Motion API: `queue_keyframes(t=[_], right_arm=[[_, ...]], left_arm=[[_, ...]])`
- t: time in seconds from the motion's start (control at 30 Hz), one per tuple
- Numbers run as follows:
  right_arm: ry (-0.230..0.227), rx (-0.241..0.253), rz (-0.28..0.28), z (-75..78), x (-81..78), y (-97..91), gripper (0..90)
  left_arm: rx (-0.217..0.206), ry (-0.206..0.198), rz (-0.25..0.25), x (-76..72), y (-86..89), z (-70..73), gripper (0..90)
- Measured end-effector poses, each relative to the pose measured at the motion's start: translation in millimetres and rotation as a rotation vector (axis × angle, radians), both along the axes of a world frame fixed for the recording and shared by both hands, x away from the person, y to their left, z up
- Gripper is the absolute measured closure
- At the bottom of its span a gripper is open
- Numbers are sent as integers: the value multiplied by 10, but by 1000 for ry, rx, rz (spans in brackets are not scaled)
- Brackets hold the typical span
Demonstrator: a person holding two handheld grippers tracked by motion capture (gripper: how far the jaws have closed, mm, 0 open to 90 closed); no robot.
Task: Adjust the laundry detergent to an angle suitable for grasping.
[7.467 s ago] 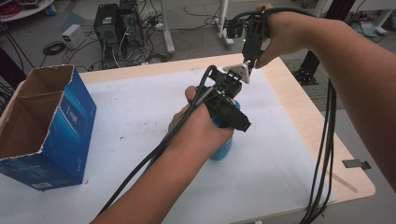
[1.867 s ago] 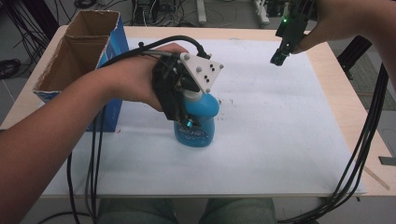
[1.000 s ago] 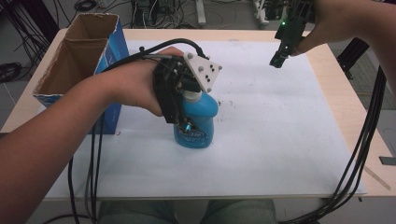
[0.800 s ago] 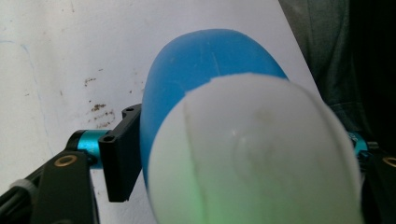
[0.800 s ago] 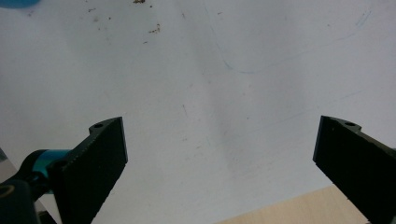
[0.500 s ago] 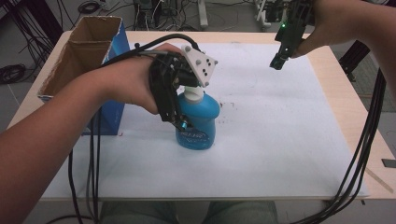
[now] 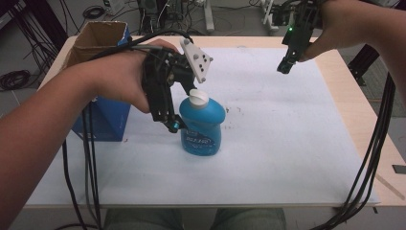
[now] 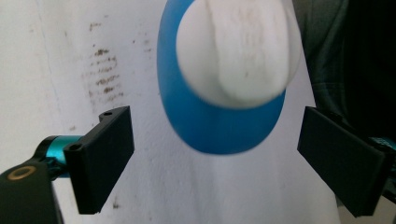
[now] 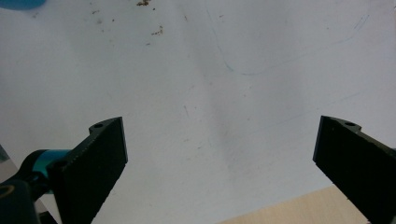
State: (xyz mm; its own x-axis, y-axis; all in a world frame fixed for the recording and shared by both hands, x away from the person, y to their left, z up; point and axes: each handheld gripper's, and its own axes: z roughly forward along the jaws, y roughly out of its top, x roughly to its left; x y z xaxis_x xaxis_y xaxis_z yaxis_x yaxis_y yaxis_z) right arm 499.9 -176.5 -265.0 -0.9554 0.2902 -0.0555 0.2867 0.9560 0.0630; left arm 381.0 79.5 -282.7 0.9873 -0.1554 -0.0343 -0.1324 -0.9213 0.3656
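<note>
The wooden table with its white paper cover (image 7: 287,158) gives a flat, bare working surface, and the open brown-and-blue cardboard box (image 7: 98,52) sits at its far left corner, out of the way but within easy reach of the left arm, likely as a place to fetch from or drop into. In the middle of the sheet stands the squat blue plastic bottle with a white flip cap (image 7: 202,125), upright on its base with its label toward the person; it stands on its own, which suggests it has been set down there deliberately. The left gripper (image 7: 168,125) hangs just above and to the left of the bottle's shoulder, and in the left gripper view its camera looks straight down on the white cap (image 8: 236,49) with the blue body below it. Its jaws have just been opening: they now stand spread on either side of the bottle with clear gaps, touching nothing, the stance of a tool letting go and leaving room to lift clear without tipping the bottle. The right gripper (image 7: 283,64) is held high over the far right of the sheet, well apart from the bottle, apparently parked so as not to interfere; in the right gripper view its jaws are spread wide over bare paper with nothing between them.
</note>
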Motion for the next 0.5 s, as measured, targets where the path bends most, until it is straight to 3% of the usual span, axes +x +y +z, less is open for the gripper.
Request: queue_keyframes(t=[0.5], right_arm=[[0,5,9,24,-29,3,19]], left_arm=[[166,1,100,47,218,216,36]])
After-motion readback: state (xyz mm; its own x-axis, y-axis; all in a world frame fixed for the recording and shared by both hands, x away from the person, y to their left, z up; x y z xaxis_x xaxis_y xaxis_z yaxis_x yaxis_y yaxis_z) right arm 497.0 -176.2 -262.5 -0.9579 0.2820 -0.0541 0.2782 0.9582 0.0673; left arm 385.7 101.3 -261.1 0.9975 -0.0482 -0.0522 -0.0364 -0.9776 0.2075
